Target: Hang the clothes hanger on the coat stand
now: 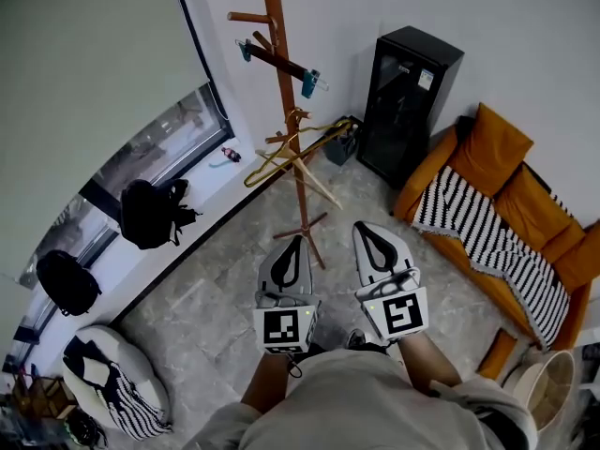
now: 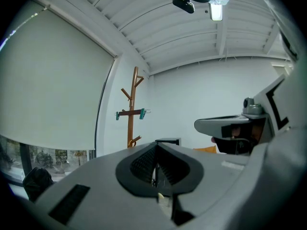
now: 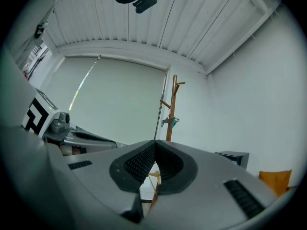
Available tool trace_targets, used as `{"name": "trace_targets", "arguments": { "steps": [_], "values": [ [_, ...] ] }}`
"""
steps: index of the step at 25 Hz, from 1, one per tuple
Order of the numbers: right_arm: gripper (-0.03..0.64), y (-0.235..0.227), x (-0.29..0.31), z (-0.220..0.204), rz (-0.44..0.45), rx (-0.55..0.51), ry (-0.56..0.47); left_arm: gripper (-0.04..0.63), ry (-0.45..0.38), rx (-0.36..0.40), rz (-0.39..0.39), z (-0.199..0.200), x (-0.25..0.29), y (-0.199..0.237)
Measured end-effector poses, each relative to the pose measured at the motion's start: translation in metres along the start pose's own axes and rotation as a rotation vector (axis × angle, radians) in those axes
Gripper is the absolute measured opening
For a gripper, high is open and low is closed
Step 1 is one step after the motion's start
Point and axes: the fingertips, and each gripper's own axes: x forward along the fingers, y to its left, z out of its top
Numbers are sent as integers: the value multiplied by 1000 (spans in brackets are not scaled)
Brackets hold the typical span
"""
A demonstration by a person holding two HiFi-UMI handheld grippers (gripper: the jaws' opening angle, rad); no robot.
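The wooden coat stand (image 1: 281, 82) rises by the window corner, ahead of me. A brown clip hanger (image 1: 277, 62) with teal clips hangs from an upper peg, and yellow wire hangers (image 1: 295, 148) hang lower down. My left gripper (image 1: 298, 240) and right gripper (image 1: 366, 228) sit side by side low in the head view, short of the stand's foot. Both are shut with nothing in them. In the left gripper view, the left gripper (image 2: 156, 150) has the stand (image 2: 131, 114) beyond it. The right gripper (image 3: 154, 150) faces the stand (image 3: 170, 114) too.
A black cabinet (image 1: 410, 101) stands right of the stand, with a dark bin (image 1: 343, 143) between them. An orange sofa (image 1: 506, 148) with a striped blanket lines the right. Black backpacks (image 1: 150, 212) rest on the window sill. A striped cushion (image 1: 112, 387) lies lower left, a basket (image 1: 544, 392) lower right.
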Motion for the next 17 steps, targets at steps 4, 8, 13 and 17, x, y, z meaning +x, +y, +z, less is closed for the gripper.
{"name": "trace_targets", "arguments": {
  "steps": [4, 8, 13, 17],
  "values": [
    [5, -5, 0, -2, 3, 0, -2, 9, -9, 5, 5, 2, 4, -3],
    [5, -7, 1, -3, 2, -4, -1, 9, -1, -3, -2, -4, 7, -5],
    [5, -10, 2, -2, -2, -8, 1, 9, -5, -6, -7, -2, 11, -5],
    [5, -15, 4, -5, -4, -10, 0, 9, -2, -5, -12, -5, 17, -7]
  ]
}}
